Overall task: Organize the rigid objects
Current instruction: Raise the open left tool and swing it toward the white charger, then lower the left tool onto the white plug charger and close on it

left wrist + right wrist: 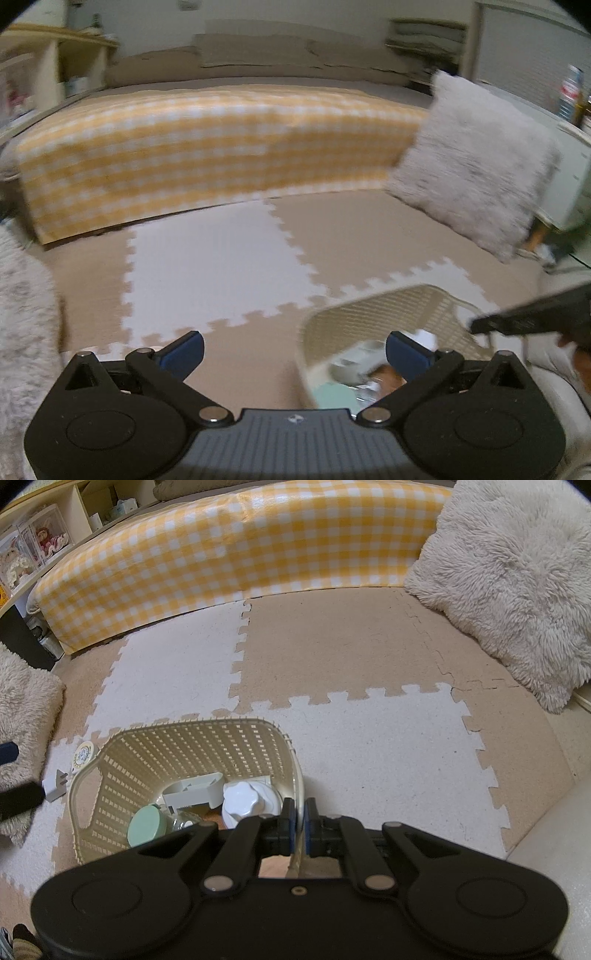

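Note:
A cream lattice basket (177, 746) stands on the foam floor mat. It holds a white lidded container (245, 799), a mint-lidded jar (147, 825) and a white plastic holder (194, 788). My right gripper (299, 823) is shut on the basket's right rim. A white charger plug (55, 784) and a round white disc (84, 754) lie on the mat left of the basket. My left gripper (293, 349) is open and empty, low over the mat, with the basket (388, 314) just to its right. The left wrist view is blurred.
A yellow checked mattress edge (240, 550) runs across the back. Fluffy cushions lie at the right (517, 572) and left (22, 701). Shelves with boxed dolls (33, 550) stand at the far left. A beige and white puzzle mat (369, 657) covers the floor.

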Demonstrator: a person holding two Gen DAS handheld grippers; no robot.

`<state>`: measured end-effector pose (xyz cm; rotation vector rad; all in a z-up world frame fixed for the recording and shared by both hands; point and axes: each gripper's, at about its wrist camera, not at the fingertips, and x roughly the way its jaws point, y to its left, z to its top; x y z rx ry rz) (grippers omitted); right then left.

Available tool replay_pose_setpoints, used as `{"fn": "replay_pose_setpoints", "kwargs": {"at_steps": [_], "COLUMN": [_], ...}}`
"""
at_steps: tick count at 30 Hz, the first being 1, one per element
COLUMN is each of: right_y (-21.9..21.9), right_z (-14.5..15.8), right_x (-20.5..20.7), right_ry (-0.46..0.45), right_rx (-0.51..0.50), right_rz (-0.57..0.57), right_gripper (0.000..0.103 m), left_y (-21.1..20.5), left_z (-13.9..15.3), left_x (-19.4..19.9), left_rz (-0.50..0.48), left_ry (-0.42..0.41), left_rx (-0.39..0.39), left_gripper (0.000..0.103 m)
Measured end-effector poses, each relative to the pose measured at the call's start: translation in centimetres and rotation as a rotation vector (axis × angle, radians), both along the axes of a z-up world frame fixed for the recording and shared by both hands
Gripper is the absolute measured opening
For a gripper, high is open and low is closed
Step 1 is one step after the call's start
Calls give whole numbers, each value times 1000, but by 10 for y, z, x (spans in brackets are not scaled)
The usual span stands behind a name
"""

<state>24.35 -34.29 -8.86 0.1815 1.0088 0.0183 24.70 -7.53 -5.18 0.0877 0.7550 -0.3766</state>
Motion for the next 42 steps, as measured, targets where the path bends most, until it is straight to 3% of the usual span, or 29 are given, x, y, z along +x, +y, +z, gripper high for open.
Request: {"fn": "replay_pose_setpoints", "kwargs": {"at_steps": [9,14,25,29,33,36,40,42], "right_y": [1,1,2,3,3,3,3,3], "right_z": [0,0,-1,-1,-1,-1,-2,-3], "right_x": [-1,-1,-1,-1,-1,-1,0,0], "right_ry": [0,0,4,6,7,8,12,13], "right_rx": [-4,-4,-7,-6,-5,-5,-5,-4], "right_rz": [2,2,5,5,5,6,8,9], "right_gripper": [5,5,5,5,5,6,6,6], "left_y": [58,93,138,149,157,157,158,159], "left_z": [-13,-29,-78,-95,-108,-112,-111,-111], "left_x": [37,51,60,61,61,62,63,63], "left_rz": [243,400,682,745,791,799,797,793], "left_ry": [30,113,262,299,332,337,331,326], "left_rx": [-46,-139,-157,-144,-186,-194,-183,-186], "left_gripper": [103,103,93,82,72,67,52,50]}}
